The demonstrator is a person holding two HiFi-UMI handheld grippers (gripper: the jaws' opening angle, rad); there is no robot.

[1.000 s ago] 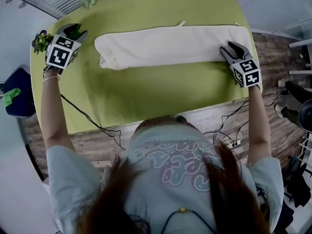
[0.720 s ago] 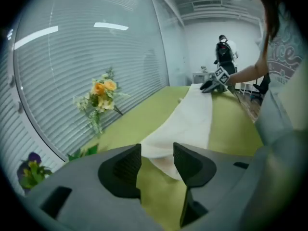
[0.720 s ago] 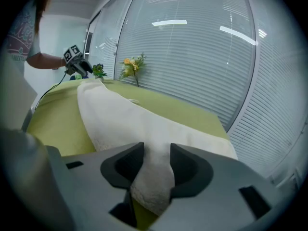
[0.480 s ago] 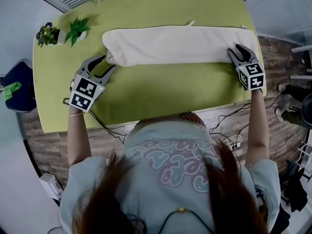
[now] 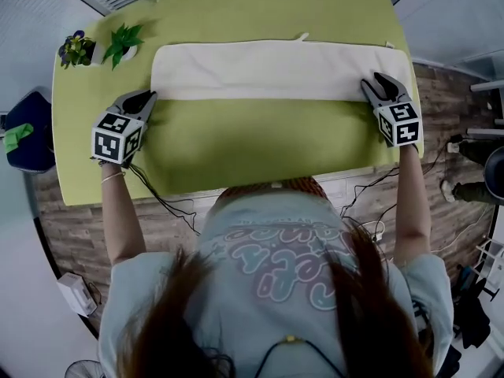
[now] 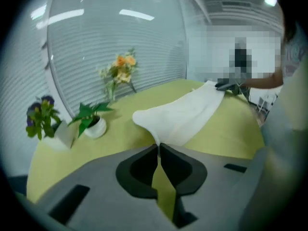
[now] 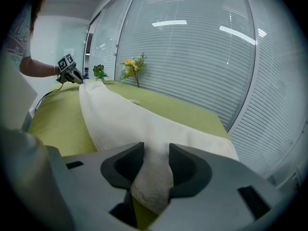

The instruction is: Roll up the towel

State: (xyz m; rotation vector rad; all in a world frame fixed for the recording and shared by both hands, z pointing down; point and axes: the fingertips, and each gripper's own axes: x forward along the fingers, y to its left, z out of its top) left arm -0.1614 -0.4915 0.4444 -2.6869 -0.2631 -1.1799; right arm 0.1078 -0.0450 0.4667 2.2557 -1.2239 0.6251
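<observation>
Towel: long cream terry towel (image 5: 276,69) lay flat along the far half of my yellow-green table (image 5: 236,152), stretched L to R between my 2 tools, not rolled yet.
L gripper: my L gripper (image 5: 146,98) (image 6: 158,147) sat at the towel's near-L corner; jaws pinched tight together on the thin corner edge, cloth fanning out fr the tips.
R gripper: my R gripper (image 5: 376,87) (image 7: 155,163) sat at the near-R corner; jaws part-way apart w/ a thick bunch of cloth clamped between them.
Cloth: near edge ran straight btwn the 2 grips; a small loop tag stuck out at the far edge, approx mid-length.
Far-L corner of table: small green plant in a white pot (image 5: 124,44), purple flowers (image 5: 75,51) just beside it, both apart fr the towel.
Far edge: orange-yellow flowers in a vase (image 6: 120,73).
Cable: black lead (image 5: 161,203) trailed off the near table edge below my L arm.
</observation>
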